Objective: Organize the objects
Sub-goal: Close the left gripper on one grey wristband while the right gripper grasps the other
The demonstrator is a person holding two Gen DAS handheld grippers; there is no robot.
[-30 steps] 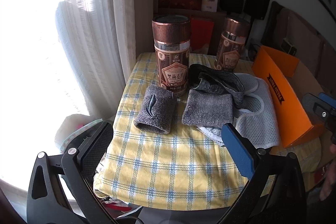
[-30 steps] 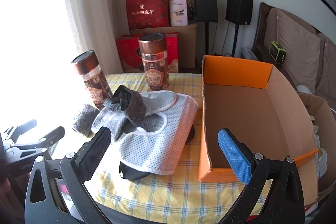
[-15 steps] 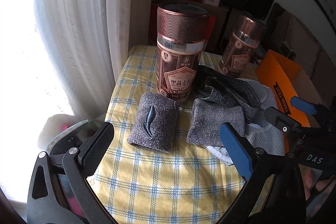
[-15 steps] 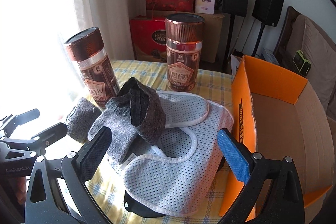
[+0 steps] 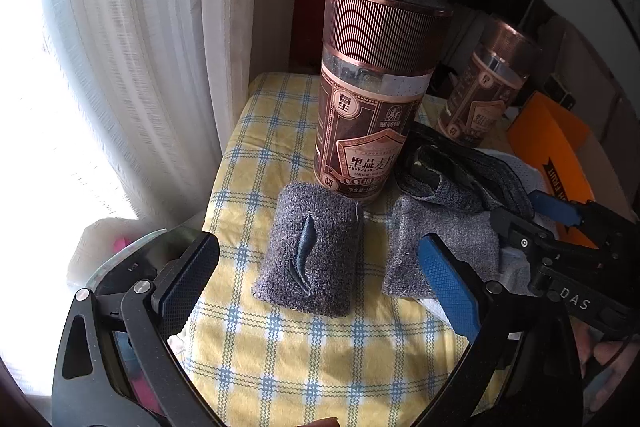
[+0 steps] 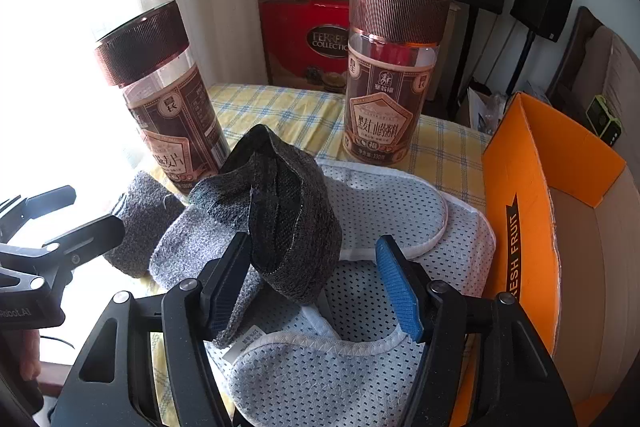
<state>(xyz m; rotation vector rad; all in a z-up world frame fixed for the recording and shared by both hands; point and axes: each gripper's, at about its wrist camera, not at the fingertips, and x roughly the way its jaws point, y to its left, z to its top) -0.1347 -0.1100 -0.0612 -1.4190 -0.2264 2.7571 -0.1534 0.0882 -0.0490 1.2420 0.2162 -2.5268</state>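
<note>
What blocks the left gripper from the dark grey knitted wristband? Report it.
Nothing visible. The left gripper is open and the dark grey knitted wristband lies flat on the yellow checked tablecloth straight ahead. The tall brown canister stands behind it, not between.

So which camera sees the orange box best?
The right wrist view: the orange box shows its open top and bare inside. The left wrist view catches only its outer corner, partly behind the other tool.

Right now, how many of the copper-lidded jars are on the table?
2. One jar stands at the window side, just behind the grey wristband. The other jar stands further back, mid-table, behind the white mesh garment. Both upright; the cloth pile could hide more.
</note>
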